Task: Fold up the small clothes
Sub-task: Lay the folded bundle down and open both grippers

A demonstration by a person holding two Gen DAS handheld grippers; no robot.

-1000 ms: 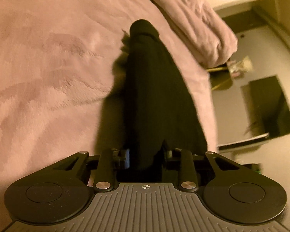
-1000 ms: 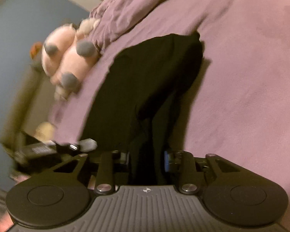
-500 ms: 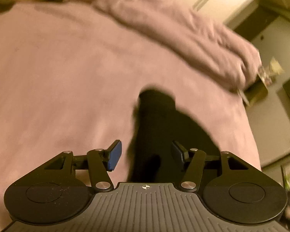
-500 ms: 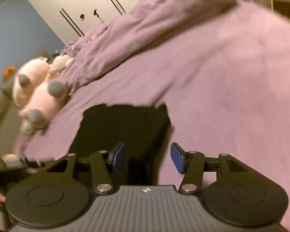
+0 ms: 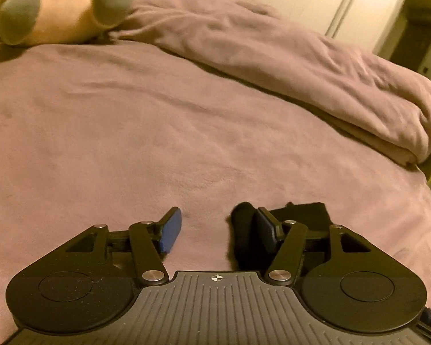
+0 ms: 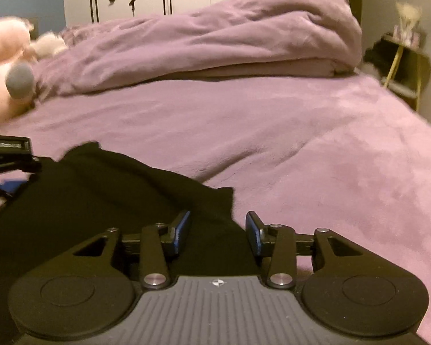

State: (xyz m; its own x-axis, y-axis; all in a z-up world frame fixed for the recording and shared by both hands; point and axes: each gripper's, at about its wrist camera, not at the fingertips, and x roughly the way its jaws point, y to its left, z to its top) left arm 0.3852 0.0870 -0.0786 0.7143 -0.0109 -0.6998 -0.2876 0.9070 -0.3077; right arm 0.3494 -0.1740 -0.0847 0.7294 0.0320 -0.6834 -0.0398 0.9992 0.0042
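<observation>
A: What's on the bed's (image 5: 129,132) left side?

B: A plush (image 5: 57,5) at the far left corner, with a bunched duvet (image 5: 287,57) along the far edge.

A: And the left gripper (image 5: 215,230)?

B: Its fingers are spreading, wide apart. The black garment (image 5: 244,230) lies flat on the bed, one end just inside the right finger; nothing is pinched.

A: The right gripper (image 6: 217,231)?

B: Its fingers are narrowing over the garment's near right corner, not pressing it. The garment sits near the bed's front edge.
</observation>
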